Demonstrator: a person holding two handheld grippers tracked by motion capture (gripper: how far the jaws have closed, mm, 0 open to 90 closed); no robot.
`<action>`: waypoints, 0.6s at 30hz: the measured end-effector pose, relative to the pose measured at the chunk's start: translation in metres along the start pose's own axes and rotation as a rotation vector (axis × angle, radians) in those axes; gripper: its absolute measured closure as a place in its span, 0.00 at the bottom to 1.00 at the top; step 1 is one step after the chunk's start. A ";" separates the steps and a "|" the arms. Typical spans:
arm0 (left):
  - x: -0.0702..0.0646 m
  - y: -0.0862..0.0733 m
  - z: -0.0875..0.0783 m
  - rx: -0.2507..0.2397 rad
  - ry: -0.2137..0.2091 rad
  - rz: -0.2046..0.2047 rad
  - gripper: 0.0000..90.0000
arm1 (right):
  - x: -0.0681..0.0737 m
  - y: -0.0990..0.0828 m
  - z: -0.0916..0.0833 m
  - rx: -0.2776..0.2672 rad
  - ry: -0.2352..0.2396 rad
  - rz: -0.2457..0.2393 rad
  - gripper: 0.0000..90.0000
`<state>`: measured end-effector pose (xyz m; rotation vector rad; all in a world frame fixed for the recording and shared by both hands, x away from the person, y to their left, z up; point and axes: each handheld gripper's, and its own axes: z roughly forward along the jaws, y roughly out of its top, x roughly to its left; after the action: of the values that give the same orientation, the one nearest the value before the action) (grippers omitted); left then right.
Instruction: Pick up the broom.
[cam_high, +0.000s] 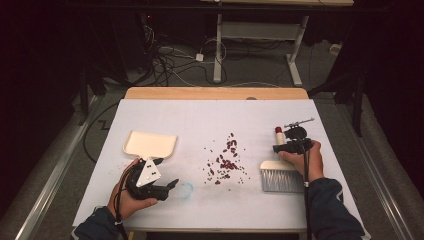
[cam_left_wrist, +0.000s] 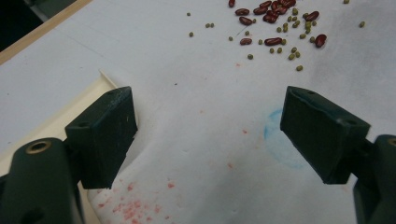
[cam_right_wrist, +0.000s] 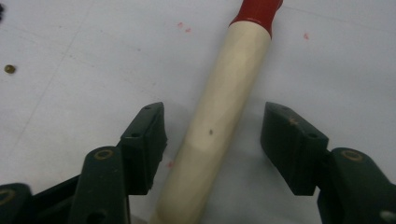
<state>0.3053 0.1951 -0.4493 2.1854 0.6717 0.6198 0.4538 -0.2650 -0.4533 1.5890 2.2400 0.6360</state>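
One brush (cam_high: 281, 167) lies lengthwise, red-tipped handle (cam_right_wrist: 219, 107) pointing away from the person.

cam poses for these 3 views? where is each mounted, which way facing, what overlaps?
High view: above the person's side, looking forward and down on the table; both forearms, left gripper, right gripper.
Left gripper view: looks along open jaws past the dustpan toward the beans.
Right gripper view: jaws either side of the brush handle, not touching.
Shared: beans, dustpan, brush also in high view.

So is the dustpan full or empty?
Empty. The cream dustpan shows a bare inside from the high view; the beans lie scattered on the table.
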 end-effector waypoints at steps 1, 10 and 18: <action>0.000 0.000 -0.001 -0.001 0.002 -0.001 0.20 | 0.001 0.000 0.000 0.000 -0.013 -0.004 0.52; -0.002 0.000 0.001 0.013 0.001 0.004 0.20 | 0.006 -0.002 0.000 -0.027 -0.020 -0.017 0.66; -0.003 0.000 0.003 0.023 -0.006 0.011 0.20 | 0.013 -0.001 0.001 -0.039 -0.020 -0.068 0.78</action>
<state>0.3051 0.1918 -0.4512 2.2125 0.6666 0.6137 0.4493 -0.2523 -0.4545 1.4877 2.2432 0.6384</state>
